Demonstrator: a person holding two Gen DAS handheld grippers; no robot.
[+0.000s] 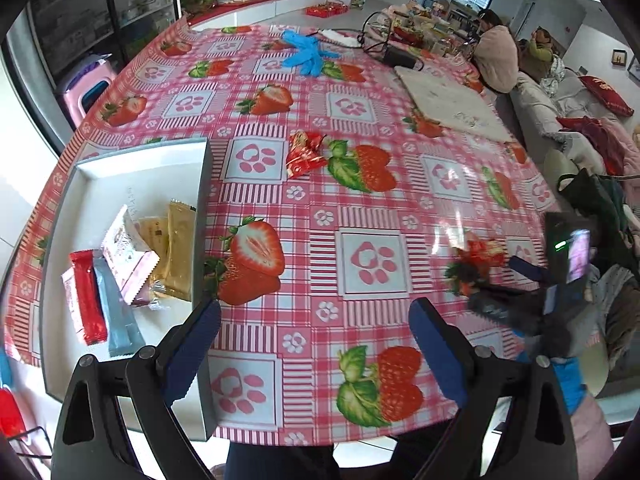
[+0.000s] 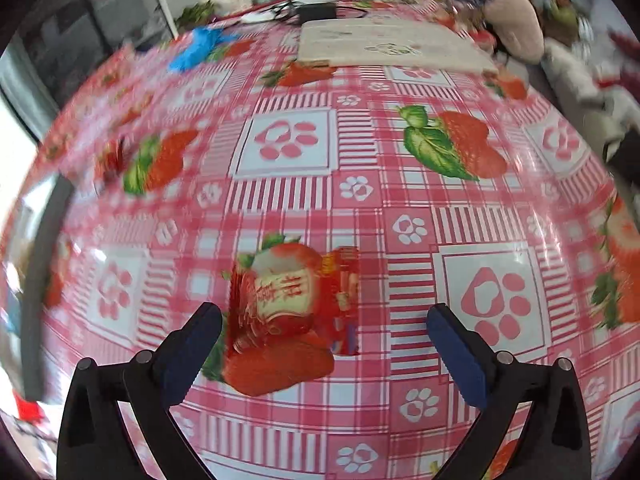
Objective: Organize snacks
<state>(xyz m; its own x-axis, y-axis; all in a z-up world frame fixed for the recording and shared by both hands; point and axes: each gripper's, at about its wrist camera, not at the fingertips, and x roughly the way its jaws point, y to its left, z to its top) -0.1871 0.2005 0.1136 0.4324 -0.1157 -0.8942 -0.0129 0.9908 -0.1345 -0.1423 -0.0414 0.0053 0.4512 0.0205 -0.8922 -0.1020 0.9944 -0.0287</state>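
On the glossy strawberry-print tablecloth (image 2: 360,208), a crinkly red snack packet (image 2: 296,304) is lying flat just ahead of the right gripper (image 2: 324,344), nearer its left finger — the blue ridged pads (image 2: 456,356) are standing wide apart, released, with nothing pressed between them. The left gripper (image 1: 316,344) is likewise hanging open and empty over the cloth. Beside it, a shallow white rectangular tray (image 1: 202,216) is holding flat wrapped snacks: a red stick (image 1: 88,296), a pale blue stick (image 1: 116,312), a pink-and-white sachet (image 1: 128,256) and gold foil packets (image 1: 178,248). Another red foil packet (image 1: 302,154) is resting on the cloth, well apart from the tray.
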